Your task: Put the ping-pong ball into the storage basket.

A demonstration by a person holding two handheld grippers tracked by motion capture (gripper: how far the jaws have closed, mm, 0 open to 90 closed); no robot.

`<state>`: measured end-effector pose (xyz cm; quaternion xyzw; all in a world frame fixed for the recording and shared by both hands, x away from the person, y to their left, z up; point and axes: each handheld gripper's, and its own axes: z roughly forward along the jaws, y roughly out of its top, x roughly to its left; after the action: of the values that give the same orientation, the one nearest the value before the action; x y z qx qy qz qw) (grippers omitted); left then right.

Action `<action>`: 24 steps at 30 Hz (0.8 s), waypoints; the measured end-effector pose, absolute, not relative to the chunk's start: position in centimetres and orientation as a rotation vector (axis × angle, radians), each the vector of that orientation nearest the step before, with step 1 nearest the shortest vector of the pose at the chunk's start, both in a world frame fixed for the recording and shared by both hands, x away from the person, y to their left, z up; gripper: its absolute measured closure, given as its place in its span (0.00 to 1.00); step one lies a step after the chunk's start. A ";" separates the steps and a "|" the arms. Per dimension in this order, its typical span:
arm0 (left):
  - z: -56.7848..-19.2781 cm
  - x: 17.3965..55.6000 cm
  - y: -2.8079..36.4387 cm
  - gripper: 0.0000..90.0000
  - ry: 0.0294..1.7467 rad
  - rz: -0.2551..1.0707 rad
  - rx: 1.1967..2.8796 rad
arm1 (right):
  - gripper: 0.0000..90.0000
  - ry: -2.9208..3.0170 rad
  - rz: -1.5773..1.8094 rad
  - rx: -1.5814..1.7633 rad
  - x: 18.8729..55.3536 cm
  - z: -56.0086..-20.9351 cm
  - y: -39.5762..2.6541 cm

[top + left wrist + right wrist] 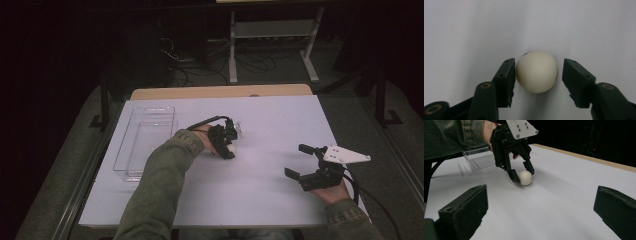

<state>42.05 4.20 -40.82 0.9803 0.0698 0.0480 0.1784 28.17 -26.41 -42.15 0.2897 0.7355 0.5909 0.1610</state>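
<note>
a small cream-white ball [536,71] rests on the white table [260,190] between open jaws.

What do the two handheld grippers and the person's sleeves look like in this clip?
Both the left gripper and right gripper are black, with two blocky angular jaws. Each carries a pale grey three-cornered plate studded with screws and trails a black cable. The person wears olive-green, denim-like sleeves with stitched cuffs.

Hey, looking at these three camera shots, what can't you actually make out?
- Dark print on the white ball: left gripper view, curves over the top, unreadable.
- Clear tray contents: high view, dim and glary.
- Whether the left gripper pinches the ball: one jaw looks touching, the other slightly apart.
</note>
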 end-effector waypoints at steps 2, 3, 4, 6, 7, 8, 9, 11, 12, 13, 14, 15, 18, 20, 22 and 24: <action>-40.9 42.1 4.2 0.53 0.196 0.130 2.775 | 0.00 2.099 1.688 0.826 28.2 -42.1 -26.4; -40.9 42.1 4.2 0.54 0.195 0.125 2.776 | 0.00 2.100 1.689 0.827 28.2 -42.1 -26.4; -40.9 42.0 4.2 0.55 0.188 0.119 2.777 | 0.00 2.100 1.691 0.828 28.2 -42.1 -26.5; -40.9 42.0 4.1 0.56 0.179 0.114 2.777 | 0.00 2.100 1.692 0.827 28.2 -42.1 -26.4; -40.9 42.0 4.1 0.56 0.178 0.113 2.775 | 0.00 2.100 1.692 0.827 28.2 -42.1 -26.4; -40.9 42.0 4.1 0.56 0.177 0.112 2.774 | 0.00 2.100 1.693 0.827 28.2 -42.1 -26.4; -40.9 42.0 4.1 0.56 0.175 0.112 2.774 | 0.00 2.100 1.692 0.827 28.2 -42.1 -26.5; -40.9 41.9 4.2 0.56 0.176 0.105 2.774 | 0.00 2.100 1.693 0.828 28.1 -42.1 -26.5; -40.8 41.9 4.2 0.56 0.176 0.113 2.773 | 0.00 2.100 1.693 0.828 28.1 -42.1 -26.5; -40.8 41.9 4.2 0.57 0.178 0.106 2.768 | 0.00 2.100 1.694 0.827 28.1 -42.1 -26.5; -40.7 41.9 4.3 0.57 0.174 0.095 2.763 | 0.00 2.100 1.695 0.828 28.1 -42.1 -26.5; -40.6 41.9 4.3 0.57 0.178 0.099 2.760 | 0.00 2.100 1.695 0.828 28.1 -42.1 -26.5; -40.4 42.0 4.4 0.57 0.190 0.098 2.762 | 0.00 2.098 1.697 0.826 28.1 -42.1 -26.5; -40.3 42.0 4.4 0.57 0.181 0.101 2.765 | 0.00 2.096 1.698 0.826 28.1 -42.1 -26.5; -40.0 41.9 4.4 0.57 0.182 0.102 2.761 | 0.00 2.096 1.699 0.826 28.1 -42.1 -26.5; -39.8 41.9 4.4 0.57 0.184 0.099 2.760 | 0.00 2.095 1.700 0.826 28.1 -42.0 -26.6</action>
<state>41.88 4.41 -39.83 0.9798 0.0655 0.0353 0.1859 28.08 -26.56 -42.04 0.2891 0.7329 0.5949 0.1592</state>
